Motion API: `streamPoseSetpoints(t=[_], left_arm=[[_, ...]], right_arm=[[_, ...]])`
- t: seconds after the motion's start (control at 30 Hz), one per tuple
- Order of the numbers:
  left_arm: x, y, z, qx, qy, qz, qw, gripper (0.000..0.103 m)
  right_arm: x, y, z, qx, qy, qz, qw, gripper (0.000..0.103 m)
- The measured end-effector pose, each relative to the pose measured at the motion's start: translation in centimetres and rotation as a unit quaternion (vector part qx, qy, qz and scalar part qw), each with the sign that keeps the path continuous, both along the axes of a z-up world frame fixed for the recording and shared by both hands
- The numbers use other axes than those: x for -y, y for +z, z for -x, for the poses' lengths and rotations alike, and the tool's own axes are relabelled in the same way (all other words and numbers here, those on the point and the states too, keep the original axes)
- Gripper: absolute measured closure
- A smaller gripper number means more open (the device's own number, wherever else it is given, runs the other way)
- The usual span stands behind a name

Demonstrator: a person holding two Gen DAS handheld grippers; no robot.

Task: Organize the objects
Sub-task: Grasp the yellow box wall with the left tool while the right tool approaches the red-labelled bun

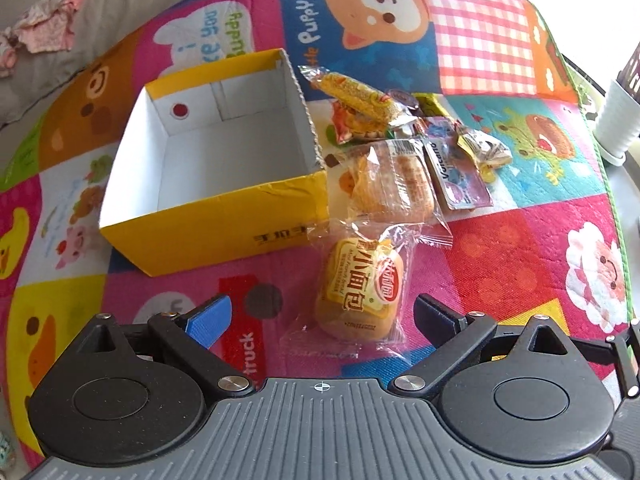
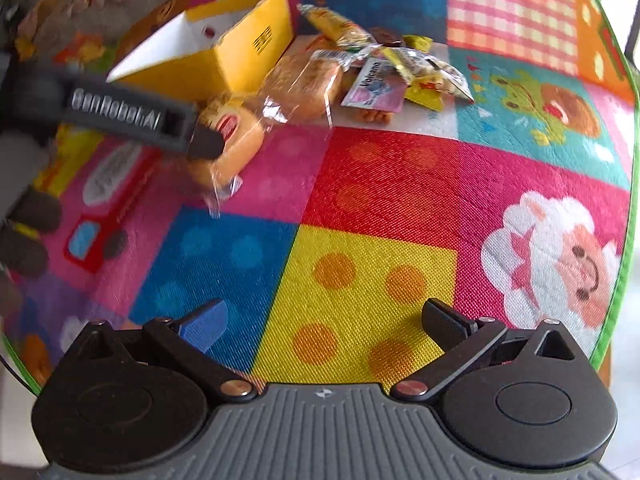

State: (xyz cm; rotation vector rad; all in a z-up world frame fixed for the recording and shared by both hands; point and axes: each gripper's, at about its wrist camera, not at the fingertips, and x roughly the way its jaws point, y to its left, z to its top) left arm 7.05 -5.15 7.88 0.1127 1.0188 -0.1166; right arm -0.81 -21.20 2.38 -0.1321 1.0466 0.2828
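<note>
An open yellow box (image 1: pixel 224 152) with a bare white inside stands on the colourful patchwork mat (image 1: pixel 500 248). Right of it lies a pile of wrapped snacks: a small bread pack (image 1: pixel 358 288) nearest me, a larger bread pack (image 1: pixel 390 184), a long yellow snack bar (image 1: pixel 360 94), a "Volcano" packet (image 1: pixel 456 176) and a yellow candy wrapper (image 1: pixel 486 150). My left gripper (image 1: pixel 322 312) is open, its fingers either side of the small bread pack (image 2: pixel 236 136). The right gripper (image 2: pixel 324 316) hangs open over a yellow square of the mat, holding nothing. The box (image 2: pixel 248 52) appears at the upper left there.
A white ribbed pot (image 1: pixel 618 116) stands off the mat's right edge. A beige cushion with pink cloth (image 1: pixel 52 24) lies at the upper left. A gloved hand (image 2: pixel 28 240) holds the left gripper's body (image 2: pixel 120 110). The mat's green border (image 2: pixel 628 200) marks the right edge.
</note>
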Motion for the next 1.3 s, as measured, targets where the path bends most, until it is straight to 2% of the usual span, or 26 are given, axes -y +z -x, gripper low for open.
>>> streamPoseSetpoints(t=[0.07,0.13,0.27,0.37,0.47,0.57,0.6,0.63,0.7,0.77,0.83,1.0,1.2,1.3], left_arm=[[-2.2,1.5,-0.1,0.003,0.024,0.027,0.9993,0.002],[-5.3,3.2,-1.2,0.014,0.07,0.042,0.9966,0.002],[-11.7,5.8,-6.3,0.048,0.184,0.015,0.9817,0.002],[-14.4,5.0,-10.6,0.016,0.209,0.011,0.9777,0.002],[-14.6,3.0,-13.1,-0.02,0.196,0.008,0.9803,0.003],[-13.9,1.5,-14.2,-0.029,0.173,0.005,0.9845,0.004],[-13.6,0.8,-14.6,-0.037,0.158,0.007,0.9867,0.012],[-13.4,0.3,-14.9,-0.043,0.146,0.005,0.9883,0.022],[-13.1,-1.2,-15.3,-0.062,0.125,-0.009,0.9901,0.09],[-13.6,-2.3,-15.1,-0.08,0.112,0.001,0.9905,0.088],[-14.2,-2.9,-14.3,-0.105,0.1,0.015,0.9893,0.09],[-15.2,-2.1,-9.4,-0.128,0.05,0.017,0.9904,0.093],[-16.1,-1.7,-3.3,-0.173,0.006,0.0,0.985,0.095],[-16.6,-1.6,-2.4,-0.194,0.028,0.026,0.9802,0.095]], right_arm=[[0.1,-0.1,0.4,0.013,-0.017,-0.008,1.0,0.0],[0.2,-0.1,0.3,0.012,-0.022,-0.01,1.0,0.0],[0.0,0.0,0.0,0.006,-0.033,-0.006,0.999,0.0],[-0.3,0.1,-1.0,-0.02,-0.029,0.001,0.999,0.0],[-0.6,0.2,-2.0,-0.051,-0.027,0.011,0.998,0.0],[-0.9,0.4,-3.2,-0.092,-0.03,0.019,0.995,0.0],[-1.0,0.5,-3.7,-0.117,-0.033,0.022,0.992,0.0],[-1.0,0.7,-4.0,-0.144,-0.04,0.019,0.989,0.0],[-0.8,1.9,-4.2,-0.183,-0.071,-0.008,0.981,0.0],[-1.0,4.2,-3.5,-0.187,-0.101,-0.012,0.977,0.0],[-1.7,7.5,-2.4,-0.165,-0.12,0.0,0.979,0.0],[-2.9,16.5,-0.4,-0.128,-0.18,-0.022,0.975,0.0],[-4.9,22.0,0.2,-0.1,-0.216,0.006,0.971,0.0],[-5.3,23.8,0.3,-0.073,-0.226,-0.001,0.971,0.0]])
